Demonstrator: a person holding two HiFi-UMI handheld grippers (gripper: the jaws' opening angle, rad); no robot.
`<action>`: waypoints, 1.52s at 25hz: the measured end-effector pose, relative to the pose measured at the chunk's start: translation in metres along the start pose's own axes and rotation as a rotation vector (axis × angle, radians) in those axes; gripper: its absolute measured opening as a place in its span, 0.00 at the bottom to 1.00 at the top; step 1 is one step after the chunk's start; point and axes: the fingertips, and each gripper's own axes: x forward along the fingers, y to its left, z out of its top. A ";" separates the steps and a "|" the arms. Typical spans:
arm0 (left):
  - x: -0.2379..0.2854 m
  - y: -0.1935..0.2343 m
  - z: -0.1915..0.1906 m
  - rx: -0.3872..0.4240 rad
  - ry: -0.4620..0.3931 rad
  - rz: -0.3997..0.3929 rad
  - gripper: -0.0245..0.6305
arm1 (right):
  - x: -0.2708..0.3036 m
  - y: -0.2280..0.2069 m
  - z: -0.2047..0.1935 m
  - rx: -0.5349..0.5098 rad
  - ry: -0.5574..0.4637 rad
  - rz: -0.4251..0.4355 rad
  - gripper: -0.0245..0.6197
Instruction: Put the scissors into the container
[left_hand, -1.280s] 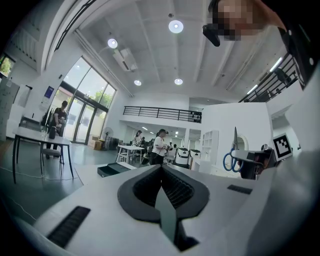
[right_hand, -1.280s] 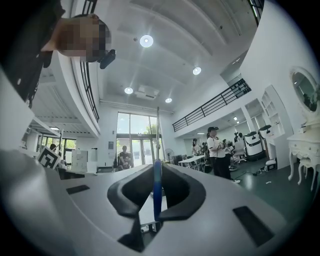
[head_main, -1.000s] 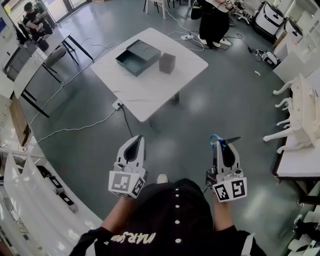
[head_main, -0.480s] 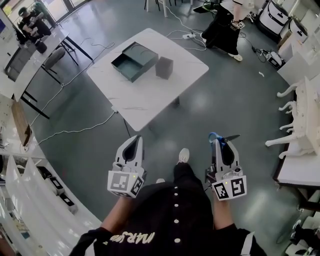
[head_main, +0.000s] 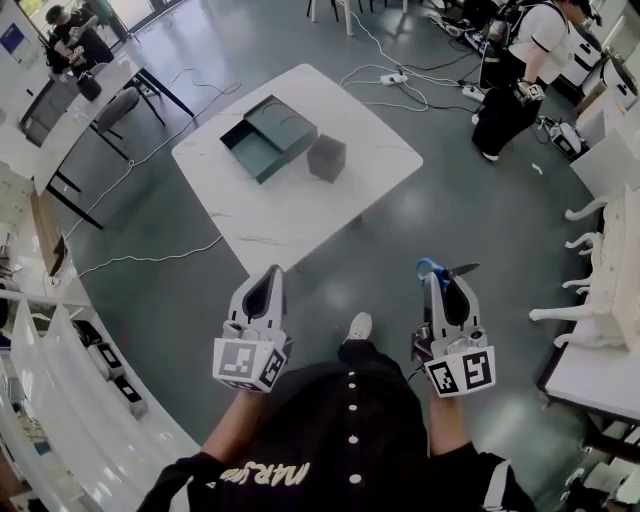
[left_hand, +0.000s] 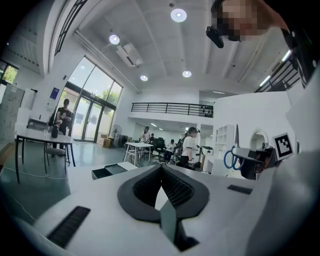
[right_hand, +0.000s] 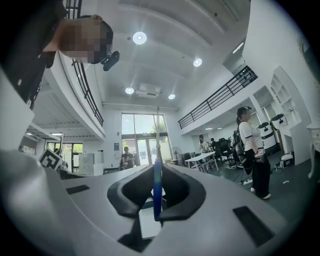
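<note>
Blue-handled scissors (right_hand: 157, 186) sit clamped edge-on between the right gripper's (head_main: 440, 284) nearly closed jaws, with the blades sticking out past the tips. The left gripper's (left_hand: 161, 172) jaws are pressed together with nothing between them. Both grippers keep the pose they had a second ago, while the white table (head_main: 300, 215) has drawn slightly nearer and a standing person in a white top (head_main: 512, 70) now shows at 1 o'clock. Counted: two grippers, one pair of scissors, and one table at 11 o'clock. It carries two things just beside each other, one open teal box (head_main: 268, 137) and one dark square container (head_main: 327, 158). The scissors are well apart from both.
</note>
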 end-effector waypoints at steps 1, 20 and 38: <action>0.007 -0.001 0.000 -0.002 0.000 0.009 0.08 | 0.007 -0.008 0.001 0.001 0.004 0.008 0.13; 0.064 0.036 -0.012 -0.058 0.001 0.334 0.08 | 0.139 -0.063 -0.036 0.050 0.112 0.288 0.13; 0.104 0.110 -0.023 -0.138 -0.011 0.440 0.08 | 0.248 -0.040 -0.078 0.047 0.198 0.421 0.13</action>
